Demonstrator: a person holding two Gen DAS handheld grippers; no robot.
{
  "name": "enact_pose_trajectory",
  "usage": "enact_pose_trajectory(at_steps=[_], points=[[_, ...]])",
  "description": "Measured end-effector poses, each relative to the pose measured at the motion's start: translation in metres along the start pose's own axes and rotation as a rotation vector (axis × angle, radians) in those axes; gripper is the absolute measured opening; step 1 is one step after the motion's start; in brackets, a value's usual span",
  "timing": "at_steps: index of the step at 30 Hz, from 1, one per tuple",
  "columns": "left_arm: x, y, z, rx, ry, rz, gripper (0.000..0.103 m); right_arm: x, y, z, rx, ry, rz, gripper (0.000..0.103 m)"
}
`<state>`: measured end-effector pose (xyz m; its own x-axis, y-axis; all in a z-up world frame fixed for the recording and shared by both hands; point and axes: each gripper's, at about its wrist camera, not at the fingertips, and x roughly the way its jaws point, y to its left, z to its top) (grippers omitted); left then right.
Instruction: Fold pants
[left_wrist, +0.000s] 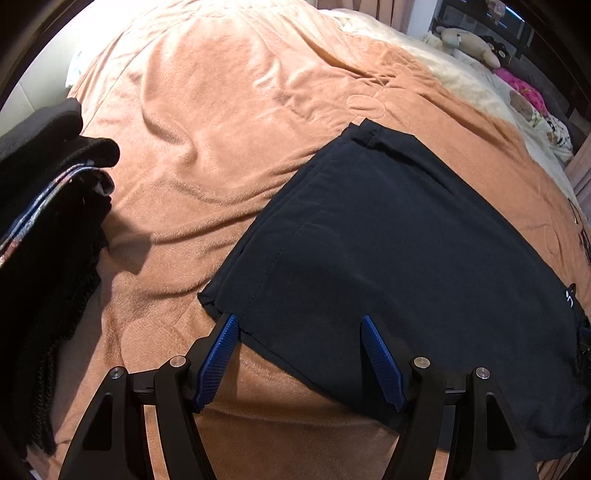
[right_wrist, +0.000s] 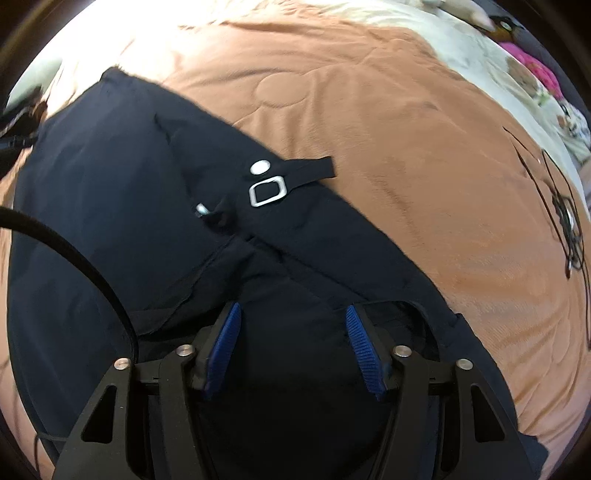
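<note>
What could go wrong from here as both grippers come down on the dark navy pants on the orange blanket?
1. The left gripper hovers open over the hem corner of the dark navy pants; it may pinch the soft orange blanket too.
2. The right gripper sits over the waist, near the loose strap with the silver metal buckle, which could snag.
3. A black cable crosses the pants and could drag the fabric.

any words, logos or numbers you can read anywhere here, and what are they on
None can be read.
White mark on the dark pants, at the frame's edge: too small and cut off.
Dark line drawing on the orange blanket: distorted; cannot tell whether it holds letters.
Metal buckle and snap: no text visible.
</note>
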<state>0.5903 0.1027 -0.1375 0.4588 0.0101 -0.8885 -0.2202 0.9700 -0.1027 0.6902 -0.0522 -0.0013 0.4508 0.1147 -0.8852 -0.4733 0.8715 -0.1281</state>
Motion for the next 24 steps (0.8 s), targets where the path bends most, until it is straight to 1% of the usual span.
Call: enact_pose_trajectory(at_steps=[1,2,3,4,6,8,11,12,14,15,16,17,18,20,21,22,23,24], points=[[0.000,0.001,0.000,-0.001,0.000,0.003,0.072,0.001,0.002,0.001,-0.004,0.007,0.007,0.036],[0.000,0.003,-0.001,-0.006,0.004,0.002,0.072,0.002,0.004,0.004,-0.007,0.017,0.022,0.027],[0.000,0.004,-0.001,-0.013,0.007,-0.004,0.072,0.002,0.007,0.006,-0.014,0.024,0.020,0.012],[0.000,0.006,-0.002,-0.020,0.008,-0.010,0.072,0.001,0.009,0.007,-0.022,0.027,0.011,0.006],[-0.004,0.008,-0.002,-0.020,0.002,-0.017,0.072,-0.003,0.016,0.012,-0.048,0.022,-0.038,0.005],[-0.007,0.008,-0.002,-0.015,-0.009,-0.020,0.072,-0.008,0.018,0.016,-0.047,0.003,-0.070,0.004],[-0.009,0.008,-0.001,-0.009,-0.012,-0.021,0.072,-0.020,0.015,0.024,-0.026,-0.052,-0.128,0.004],[-0.008,0.009,-0.001,-0.008,-0.012,-0.019,0.071,-0.023,0.013,0.029,-0.011,-0.079,-0.156,0.004],[-0.006,0.010,0.000,-0.009,-0.008,-0.013,0.071,-0.022,0.008,0.036,0.014,-0.104,-0.213,0.004],[-0.005,0.011,0.000,-0.012,-0.004,-0.013,0.070,-0.017,0.004,0.040,0.033,-0.107,-0.244,0.005],[-0.004,0.012,0.000,-0.017,-0.003,-0.011,0.070,-0.010,0.003,0.042,0.045,-0.100,-0.261,0.009],[-0.005,0.014,0.000,-0.025,-0.005,-0.008,0.070,0.001,0.004,0.045,0.051,-0.076,-0.270,0.014],[-0.006,0.016,-0.001,-0.031,-0.010,-0.011,0.070,0.015,0.005,0.048,0.052,-0.031,-0.285,0.020],[-0.011,0.019,-0.002,-0.039,-0.022,-0.020,0.070,0.024,0.009,0.054,0.057,-0.020,-0.293,0.026],[-0.015,0.021,-0.004,-0.040,-0.032,-0.022,0.070,0.024,0.012,0.057,0.069,-0.032,-0.285,0.035],[-0.018,0.023,-0.004,-0.040,-0.043,-0.022,0.070,0.020,0.014,0.060,0.077,-0.054,-0.269,0.046],[-0.021,0.026,-0.003,-0.046,-0.054,-0.023,0.070,0.015,0.020,0.063,0.075,-0.090,-0.246,0.052],[-0.023,0.028,-0.003,-0.053,-0.063,-0.030,0.069,0.009,0.022,0.063,0.067,-0.111,-0.237,0.065]])
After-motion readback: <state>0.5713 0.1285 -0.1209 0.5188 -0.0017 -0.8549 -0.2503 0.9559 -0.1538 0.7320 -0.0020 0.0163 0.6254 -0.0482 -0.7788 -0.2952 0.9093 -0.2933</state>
